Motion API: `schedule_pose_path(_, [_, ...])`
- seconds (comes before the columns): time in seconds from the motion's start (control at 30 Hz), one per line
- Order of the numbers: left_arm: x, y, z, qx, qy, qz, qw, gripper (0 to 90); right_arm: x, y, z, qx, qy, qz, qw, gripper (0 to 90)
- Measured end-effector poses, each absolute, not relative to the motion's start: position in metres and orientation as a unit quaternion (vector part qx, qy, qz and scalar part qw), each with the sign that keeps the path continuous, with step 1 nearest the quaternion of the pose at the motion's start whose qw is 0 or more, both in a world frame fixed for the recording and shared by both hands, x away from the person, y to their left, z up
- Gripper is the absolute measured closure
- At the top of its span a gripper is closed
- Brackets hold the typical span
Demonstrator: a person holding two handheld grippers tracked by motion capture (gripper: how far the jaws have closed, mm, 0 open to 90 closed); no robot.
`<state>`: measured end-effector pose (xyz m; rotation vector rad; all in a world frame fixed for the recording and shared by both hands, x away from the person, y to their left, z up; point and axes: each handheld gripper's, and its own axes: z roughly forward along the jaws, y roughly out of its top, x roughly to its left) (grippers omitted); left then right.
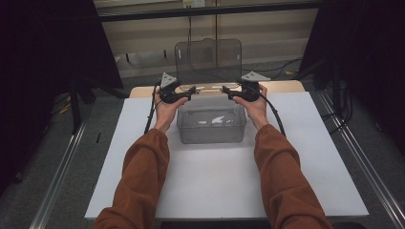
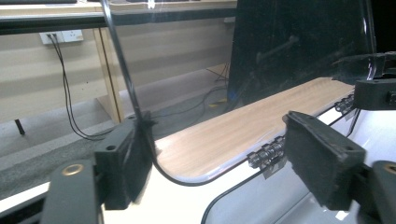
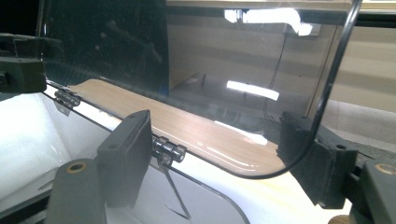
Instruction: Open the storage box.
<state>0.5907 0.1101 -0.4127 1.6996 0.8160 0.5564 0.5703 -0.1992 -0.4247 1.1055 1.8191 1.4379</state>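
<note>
Tongs are held one in each hand at the rear corners of a clear plastic box that sits on the white board covering the desk. Left tongs sit at the box's rear left corner; right tongs sit at the rear right corner, and the two point toward each other across the hinge line.

The box's clear lid stands upright, swung back on its hinges along the rear edge of the box.

Left gripper view: the lid's rounded lower corner lies between the two black jaws, right against the inner face of the jaw on the left of that view and well apart from the padded jaw on the right. The jaws stand apart and are released; they do not clamp the lid.

Right gripper view: the lid's opposite rounded corner passes just in front of the jaw on the right of that view, while the other jaw stands well apart, near a hinge. These tongs are likewise released.

Both forearms, in rust-coloured sleeves, come in from the near edge of the board. A cable trails back from the right tongs over the board.
</note>
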Motion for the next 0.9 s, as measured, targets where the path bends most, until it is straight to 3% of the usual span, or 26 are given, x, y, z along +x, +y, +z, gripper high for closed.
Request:
schedule_pose_path(0.47, [0.5923, 0.1107, -0.4180, 0.732, 0.343, 0.215, 0.548, 16.8, 0.5714, -0.2006, -0.4271, 0.418, 0.674, 0.547, 0.269, 25.7])
schedule_pose_path(0.9, [0.5927, 0.1100, -0.4214, 0.738, 0.351, 0.206, 0.539, 16.2, 0.5727, -0.2011, -0.4299, 0.429, 0.665, 0.556, 0.255, 23.7])
